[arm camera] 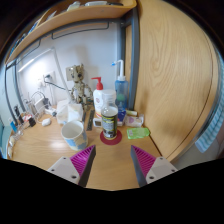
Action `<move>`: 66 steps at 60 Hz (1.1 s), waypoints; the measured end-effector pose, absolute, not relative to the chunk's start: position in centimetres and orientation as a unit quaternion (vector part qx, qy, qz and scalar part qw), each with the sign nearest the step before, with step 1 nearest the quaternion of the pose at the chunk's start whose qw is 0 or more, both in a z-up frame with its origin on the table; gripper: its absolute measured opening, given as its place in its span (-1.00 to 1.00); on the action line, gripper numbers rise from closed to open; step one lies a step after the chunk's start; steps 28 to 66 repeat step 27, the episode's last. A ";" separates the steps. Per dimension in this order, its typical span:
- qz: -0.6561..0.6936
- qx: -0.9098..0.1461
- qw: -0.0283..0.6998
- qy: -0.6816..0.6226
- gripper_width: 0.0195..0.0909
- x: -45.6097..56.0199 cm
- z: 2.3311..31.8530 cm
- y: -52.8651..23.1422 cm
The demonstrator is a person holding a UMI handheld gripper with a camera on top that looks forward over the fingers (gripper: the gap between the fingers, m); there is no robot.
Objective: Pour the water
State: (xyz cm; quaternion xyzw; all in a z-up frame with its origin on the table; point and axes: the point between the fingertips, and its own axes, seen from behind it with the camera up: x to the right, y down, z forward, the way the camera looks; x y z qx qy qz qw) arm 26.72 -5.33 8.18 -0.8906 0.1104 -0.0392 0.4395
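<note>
Gripper (113,160) held above the near part of a wooden desk (45,148); fingers spread wide, nothing between them. Left pad (83,158) and right pad (144,161) both magenta, both clear of any object.

Left to right across the desk:

Far left, against the wall: small dark items and cables near a wall socket (45,78); too small to identify.

Left of centre: a white cup (73,132) standing upright on the desk, just ahead of the left finger and a little to its left. Whether it holds anything cannot be told.

Behind the cup: a small brown figurine (76,83) standing on a pale object.

Centre: a dark cylindrical can (109,123) with a pale lid, upright on a red coaster (111,138). It stands just beyond the gap between the fingers, near the cup but apart from it.

Behind the can: a white pump bottle (99,98) with a red top, upright. Just right of it, a taller clear bottle (120,92) with a white spray head and bluish contents, also upright.

Right of the can: a green flat item (138,132) lying on the desk, with small boxes behind it; labels unreadable.

Far right: a large wooden panel (175,80) rising beside the desk.

Above everything: a wooden shelf (70,25) running across the wall.
</note>
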 end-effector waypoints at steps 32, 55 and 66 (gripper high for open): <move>-0.017 -0.898 0.429 0.099 0.42 23.8 14.0 -11.7; -0.017 -0.898 0.429 0.099 0.42 23.8 14.0 -11.7; -0.017 -0.898 0.429 0.099 0.42 23.8 14.0 -11.7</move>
